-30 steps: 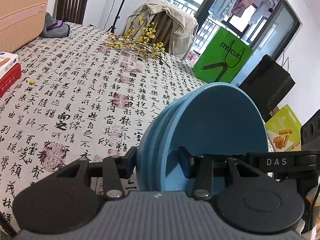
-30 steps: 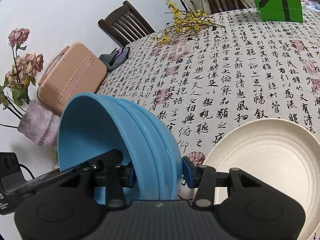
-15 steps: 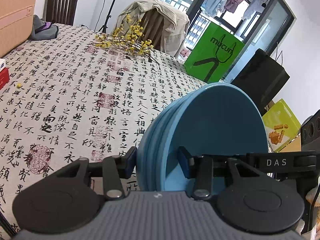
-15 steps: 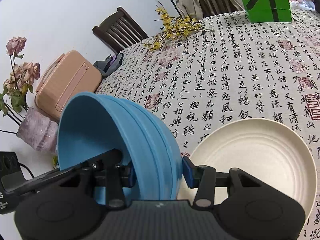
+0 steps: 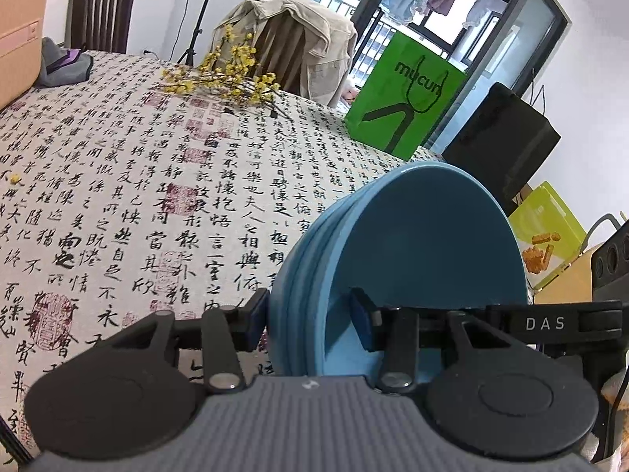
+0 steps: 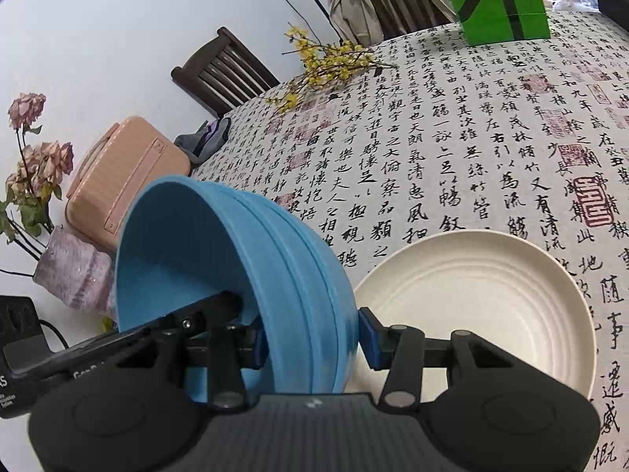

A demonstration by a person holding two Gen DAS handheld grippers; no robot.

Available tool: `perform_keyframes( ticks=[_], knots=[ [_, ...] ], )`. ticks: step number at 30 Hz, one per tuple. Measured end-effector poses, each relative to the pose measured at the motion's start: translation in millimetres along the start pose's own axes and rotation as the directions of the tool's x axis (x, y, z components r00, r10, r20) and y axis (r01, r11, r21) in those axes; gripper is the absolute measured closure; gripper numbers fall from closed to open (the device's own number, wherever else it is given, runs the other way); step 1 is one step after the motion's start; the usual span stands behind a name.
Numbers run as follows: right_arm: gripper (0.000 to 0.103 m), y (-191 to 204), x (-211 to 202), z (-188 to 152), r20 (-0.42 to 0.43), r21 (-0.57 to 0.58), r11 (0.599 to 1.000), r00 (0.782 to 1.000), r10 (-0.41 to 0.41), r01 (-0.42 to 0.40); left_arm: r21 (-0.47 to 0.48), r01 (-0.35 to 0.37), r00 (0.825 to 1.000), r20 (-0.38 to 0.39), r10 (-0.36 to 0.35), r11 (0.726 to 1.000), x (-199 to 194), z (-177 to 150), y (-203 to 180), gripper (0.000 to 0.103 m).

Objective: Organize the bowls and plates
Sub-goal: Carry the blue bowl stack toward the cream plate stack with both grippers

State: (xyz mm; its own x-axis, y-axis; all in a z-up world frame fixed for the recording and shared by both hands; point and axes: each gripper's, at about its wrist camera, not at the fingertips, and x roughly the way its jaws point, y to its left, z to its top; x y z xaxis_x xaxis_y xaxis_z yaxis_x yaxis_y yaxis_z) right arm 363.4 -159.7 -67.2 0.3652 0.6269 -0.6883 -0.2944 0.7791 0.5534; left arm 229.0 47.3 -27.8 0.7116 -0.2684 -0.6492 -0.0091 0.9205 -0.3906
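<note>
1. While both views show the stack of blue bowls [image 5: 393,259] held above the bench [image 5: 118,196], the left claw [image 5: 310,318] grips its rim.
2. Right claw [image 6: 310,338] grips the opposite rim.
3. Only the right view shows a cream plate [image 6: 483,299], seemingly lying on the bench.

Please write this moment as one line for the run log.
left gripper: shut on blue bowl stack | right gripper: shut on blue bowl stack | stack: off the table | cream plate: on tablecloth, beside stack
</note>
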Motion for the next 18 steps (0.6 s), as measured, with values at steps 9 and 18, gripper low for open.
perform_keyframes(
  ticks=[9,18],
  knots=[
    [0.058,-15,-12,0,0.025,0.03,0.999,1.0,-0.014,0.013,0.026,0.024,1.0,-0.011,-0.024,0.999,8,0,-14,0.058],
    [0.058,-29,-25,-6,0.04,0.056,0.998,0.999,-0.034,0.031,0.037,0.059,0.998,-0.037,-0.057,0.998,19,-2,-25,0.058]
  ],
)
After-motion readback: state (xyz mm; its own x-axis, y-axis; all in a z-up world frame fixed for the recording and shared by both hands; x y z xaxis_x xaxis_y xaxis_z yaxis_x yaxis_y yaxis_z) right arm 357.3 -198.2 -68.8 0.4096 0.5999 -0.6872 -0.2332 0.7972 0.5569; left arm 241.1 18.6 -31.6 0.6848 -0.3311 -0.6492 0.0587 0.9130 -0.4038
